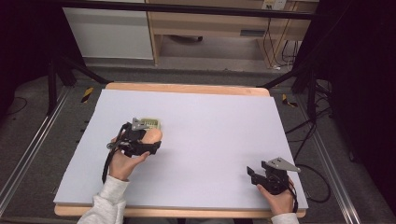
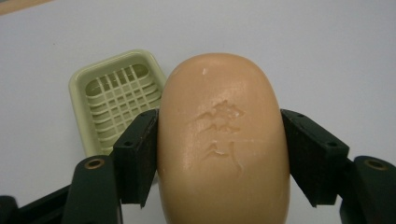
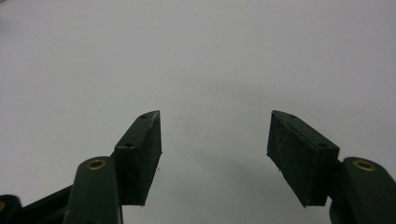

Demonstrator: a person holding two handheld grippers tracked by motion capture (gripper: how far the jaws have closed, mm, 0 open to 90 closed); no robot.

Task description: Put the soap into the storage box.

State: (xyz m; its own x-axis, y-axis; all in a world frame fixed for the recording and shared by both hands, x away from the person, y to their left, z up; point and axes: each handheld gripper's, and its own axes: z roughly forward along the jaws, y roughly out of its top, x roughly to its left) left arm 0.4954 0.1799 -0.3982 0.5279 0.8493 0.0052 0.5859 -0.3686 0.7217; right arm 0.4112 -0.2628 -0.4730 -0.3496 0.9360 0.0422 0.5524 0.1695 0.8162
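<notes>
Clamping the soap bar (image 2: 223, 140) across its width, my left jaws press a black pad on each flank, the embossed face turned up toward the camera. Beyond and just left of the bar in the left gripper view lies the pale green soap dish (image 2: 114, 93), its slotted grid bare. My reading: the pick-up is done, the soap is off the desk (image 1: 210, 121) and near the dish, and what remains is to carry it over the grid, lower it and let go. My right gripper (image 3: 215, 140) has its jaws parted with nothing between them, over bare white surface. From above, my left gripper (image 1: 140, 140) points away from me beside the dish, forearm angled in from the near edge; my right hand (image 1: 275, 186) rests at the near right corner, well apart.
</notes>
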